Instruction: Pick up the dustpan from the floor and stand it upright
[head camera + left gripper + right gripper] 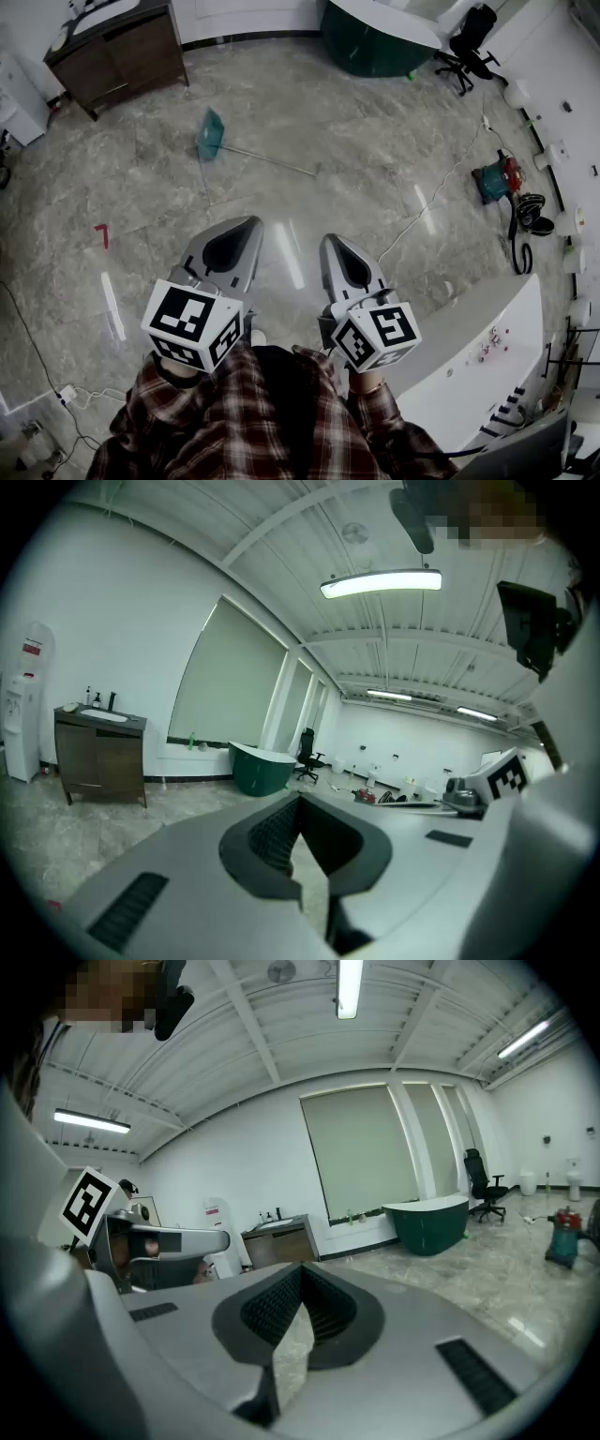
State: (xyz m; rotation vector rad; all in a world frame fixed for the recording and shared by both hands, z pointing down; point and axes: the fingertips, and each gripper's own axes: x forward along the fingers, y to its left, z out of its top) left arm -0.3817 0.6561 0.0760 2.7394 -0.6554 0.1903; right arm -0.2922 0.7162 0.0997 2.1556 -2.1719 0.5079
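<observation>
The teal dustpan [210, 135] lies flat on the marble floor, its long thin handle [272, 161] running off to the right. It shows only in the head view and is well ahead of both grippers. My left gripper [250, 223] [298, 799] is held near my body, shut, with nothing between its jaws. Beside it my right gripper [332, 240] [302, 1269] is also shut and empty. Both point forward and slightly down across the room. The dustpan is in neither gripper view.
A dark wooden cabinet [117, 52] stands at the back left, a green tub [380, 37] and an office chair [469, 47] at the back. A teal machine [495, 178] with a cable lies at right. A white counter [469, 361] is close on my right.
</observation>
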